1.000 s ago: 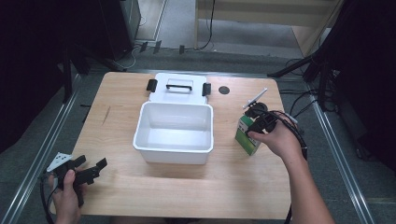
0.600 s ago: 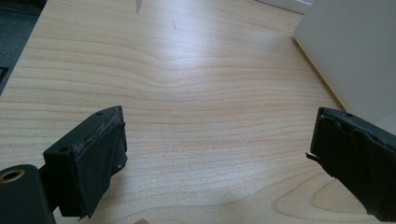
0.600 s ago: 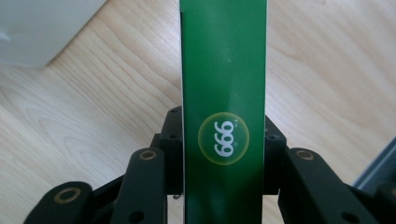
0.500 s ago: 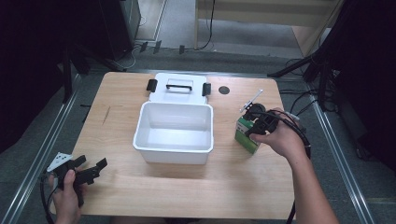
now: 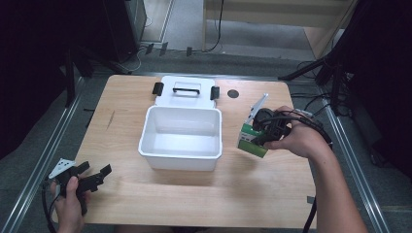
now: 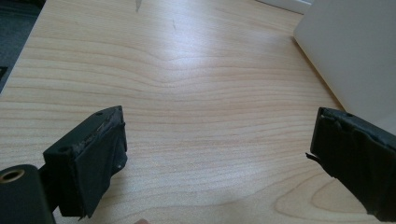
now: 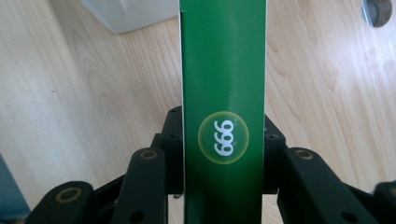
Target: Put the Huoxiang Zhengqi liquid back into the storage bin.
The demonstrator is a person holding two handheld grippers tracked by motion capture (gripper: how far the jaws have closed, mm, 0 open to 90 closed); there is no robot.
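Your right gripper (image 5: 266, 130) is clenched on the green box (image 5: 252, 140), and in the high view this box now sits right of centre in the frame, just beside the right wall of the white bin (image 5: 180, 138). Compared with one second ago, the box has moved a little toward the left and upward in the picture, closer to the bin, and it appears tilted, with its lower corner lifted away from the wooden table (image 5: 272, 204); I cannot tell for sure if it still touches the wood. In the right gripper view the green box (image 7: 223, 93) stands between the two black jaws, which press on its narrow sides, and a round label with white digits faces the camera; a corner of the white bin (image 7: 126, 14) shows at the upper left of that frame. I judge from this that the pick is done and the carry toward the open bin has begun. Your left gripper (image 5: 83, 178) has not moved from the lower left of the high view, and its jaws stand wide apart over bare wood, holding nothing. The bin lid (image 5: 183, 91) lies flat behind the bin, at the upper centre.
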